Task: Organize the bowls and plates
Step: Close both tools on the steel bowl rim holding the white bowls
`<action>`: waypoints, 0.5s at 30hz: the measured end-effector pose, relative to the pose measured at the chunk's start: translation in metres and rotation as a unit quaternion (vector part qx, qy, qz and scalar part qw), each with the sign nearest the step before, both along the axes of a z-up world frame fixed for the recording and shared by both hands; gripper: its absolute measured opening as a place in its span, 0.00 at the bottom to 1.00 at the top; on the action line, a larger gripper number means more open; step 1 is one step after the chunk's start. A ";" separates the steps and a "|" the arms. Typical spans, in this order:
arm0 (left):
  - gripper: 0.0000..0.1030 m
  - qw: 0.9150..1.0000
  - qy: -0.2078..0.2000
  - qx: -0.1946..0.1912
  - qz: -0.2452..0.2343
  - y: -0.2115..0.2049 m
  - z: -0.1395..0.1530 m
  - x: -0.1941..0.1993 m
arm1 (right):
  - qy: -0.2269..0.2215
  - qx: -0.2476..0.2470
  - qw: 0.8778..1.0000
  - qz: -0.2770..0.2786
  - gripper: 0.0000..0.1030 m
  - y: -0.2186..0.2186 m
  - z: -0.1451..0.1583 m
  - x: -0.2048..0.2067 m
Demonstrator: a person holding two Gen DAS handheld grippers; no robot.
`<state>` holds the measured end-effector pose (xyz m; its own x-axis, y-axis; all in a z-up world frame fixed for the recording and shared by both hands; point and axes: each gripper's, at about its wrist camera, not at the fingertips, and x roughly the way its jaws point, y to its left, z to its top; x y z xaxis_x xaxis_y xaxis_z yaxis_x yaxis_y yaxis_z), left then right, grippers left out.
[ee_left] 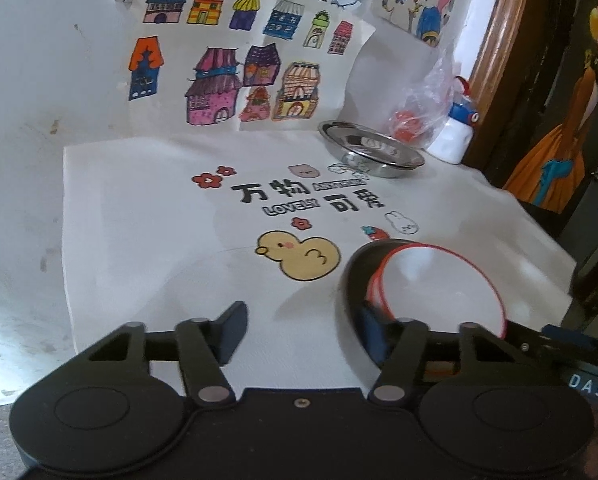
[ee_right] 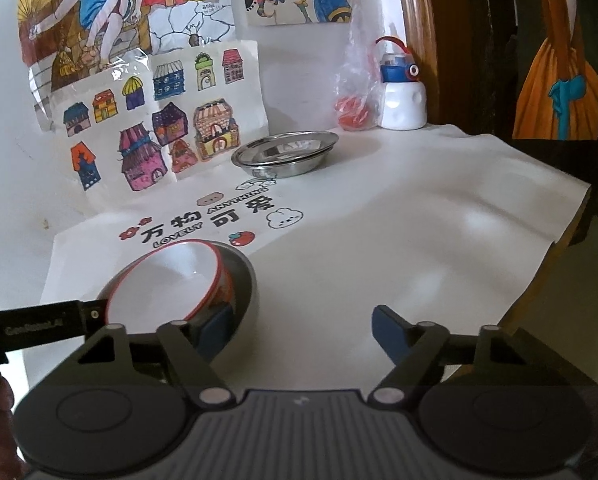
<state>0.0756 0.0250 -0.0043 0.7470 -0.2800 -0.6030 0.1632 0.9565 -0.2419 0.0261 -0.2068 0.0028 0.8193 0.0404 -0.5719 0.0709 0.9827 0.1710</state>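
Observation:
A white bowl with a red rim (ee_left: 439, 284) sits tilted inside a grey bowl (ee_left: 357, 276) on the white cloth; both show in the right wrist view too, the white bowl (ee_right: 167, 284) inside the grey bowl (ee_right: 245, 280). My left gripper (ee_left: 303, 332) is open, its right finger (ee_left: 373, 328) beside the bowls' near-left side. My right gripper (ee_right: 303, 332) is open, its left finger (ee_right: 217, 328) against the grey bowl's near side. Stacked steel plates (ee_left: 373, 150) stand at the back, also in the right wrist view (ee_right: 287, 152).
A white cloth (ee_right: 419, 220) with printed cartoons covers the table; its right edge drops off. Drawings of houses (ee_left: 235, 76) lean on the back wall. A plastic bag with red items (ee_right: 355, 92) and a white bottle (ee_right: 401, 92) stand in the back right corner.

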 end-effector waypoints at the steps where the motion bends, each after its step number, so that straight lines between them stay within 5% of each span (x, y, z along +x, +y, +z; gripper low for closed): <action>1: 0.51 1.000 -0.001 -0.001 -0.002 -0.001 0.000 0.000 | -0.001 0.005 1.000 0.005 0.68 0.000 0.000 0.000; 8: 0.25 1.000 -0.010 -0.014 -0.014 -0.008 0.003 -0.002 | -0.007 0.029 0.999 0.031 0.58 -0.001 0.001 -0.002; 15: 0.12 1.000 -0.012 -0.022 -0.019 -0.011 0.003 -0.002 | -0.015 0.070 0.996 0.051 0.27 -0.003 -0.001 -0.002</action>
<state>0.0741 0.0141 -0.0010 0.7492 -0.3342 -0.5718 0.2048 0.9379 -0.2798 0.0241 -0.2102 0.0023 0.8235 0.2021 -0.5300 -0.0348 0.9506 0.3083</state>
